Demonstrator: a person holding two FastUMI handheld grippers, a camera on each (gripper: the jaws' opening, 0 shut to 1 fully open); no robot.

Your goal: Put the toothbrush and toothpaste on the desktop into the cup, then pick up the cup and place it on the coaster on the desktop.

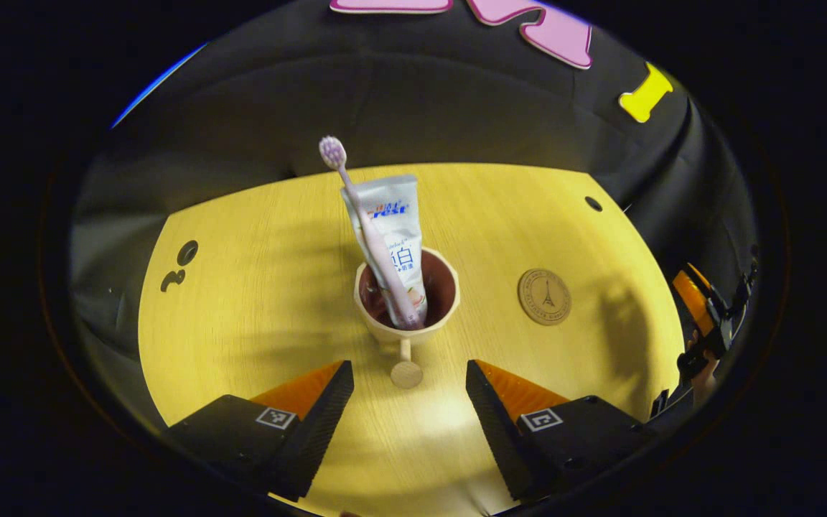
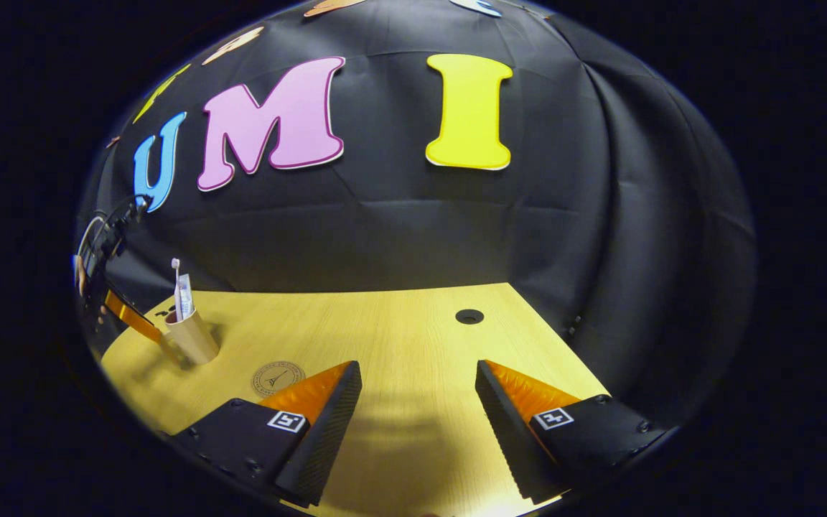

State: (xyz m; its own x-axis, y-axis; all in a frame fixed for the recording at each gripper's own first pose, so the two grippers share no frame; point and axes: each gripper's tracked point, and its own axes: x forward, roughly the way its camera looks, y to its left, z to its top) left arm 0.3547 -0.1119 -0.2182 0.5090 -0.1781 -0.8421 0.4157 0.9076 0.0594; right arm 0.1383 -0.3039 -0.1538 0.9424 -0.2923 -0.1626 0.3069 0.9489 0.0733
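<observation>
On the tabletop [image 1: 255,287] ahead of my left gripper [image 1: 409,380] stood the cup [image 1: 406,316], upright, with its small handle [image 1: 406,370] pointing straight back at me and lying in the gap between my two fingers. Those fingers were spread wide apart and touched nothing; the handle's round end sat between their tips, clear of both. Inside the cup the toothpaste [image 1: 392,222] stood on end, its flat crimped end uppermost and well above the rim, and the toothbrush [image 1: 367,222] leaned across the front of the tube, bristles at the top and tilted toward my left. The coaster [image 1: 544,296], a round disc, lay flat on the tabletop to the right of the cup, near it but not touching, with nothing on it. At the far right edge of the left gripper view I could make out my other gripper and a bit of the hand holding it. My right gripper [image 2: 417,398] hung over the near part of the tabletop [image 2: 399,337], its fingers likewise wide apart and holding nothing. From the right gripper view the cup [image 2: 191,337] stood far off to the left with brush and tube sticking out of it, the left gripper [image 2: 123,312] just beside it, and the coaster [image 2: 277,377] lay just beyond my left finger.
</observation>
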